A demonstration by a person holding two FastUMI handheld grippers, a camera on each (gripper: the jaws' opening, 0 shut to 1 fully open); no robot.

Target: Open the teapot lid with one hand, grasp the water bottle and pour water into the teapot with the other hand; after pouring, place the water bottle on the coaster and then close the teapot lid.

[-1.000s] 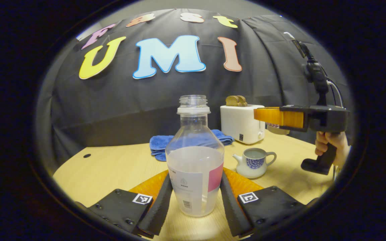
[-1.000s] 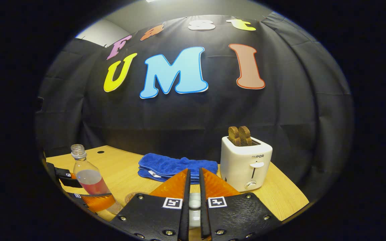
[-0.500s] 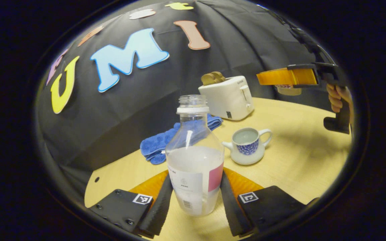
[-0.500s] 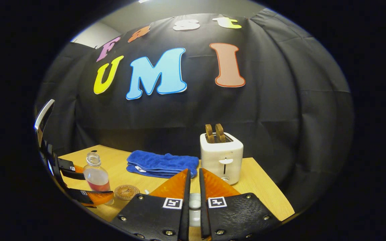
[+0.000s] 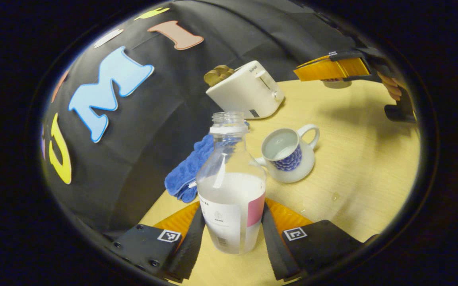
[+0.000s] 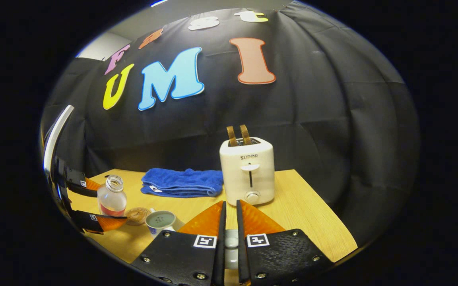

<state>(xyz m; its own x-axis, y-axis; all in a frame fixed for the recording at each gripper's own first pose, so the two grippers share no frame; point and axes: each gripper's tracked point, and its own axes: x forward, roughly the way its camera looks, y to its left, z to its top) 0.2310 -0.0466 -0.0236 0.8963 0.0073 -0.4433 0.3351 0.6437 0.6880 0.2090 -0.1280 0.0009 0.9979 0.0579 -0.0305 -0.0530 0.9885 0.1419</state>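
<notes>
Left gripper view: light wooden table under a black cloth wall. On the table a white toaster with toast, a folded blue towel, and an open teapot with blue pattern and water inside, just beside the towel. Left gripper closed on the water bottle, both fingers pressing its sides; bottle uncapped, about half full, standing in front of the teapot. Farther off, the right gripper raised above the table, held by a hand.

Right gripper view: same table, toaster in the middle, towel left of it. Right gripper almost closed on a small white lid. At the left, the bottle in the left gripper, a round coaster on the table just beside it, and the teapot near the coaster.
</notes>
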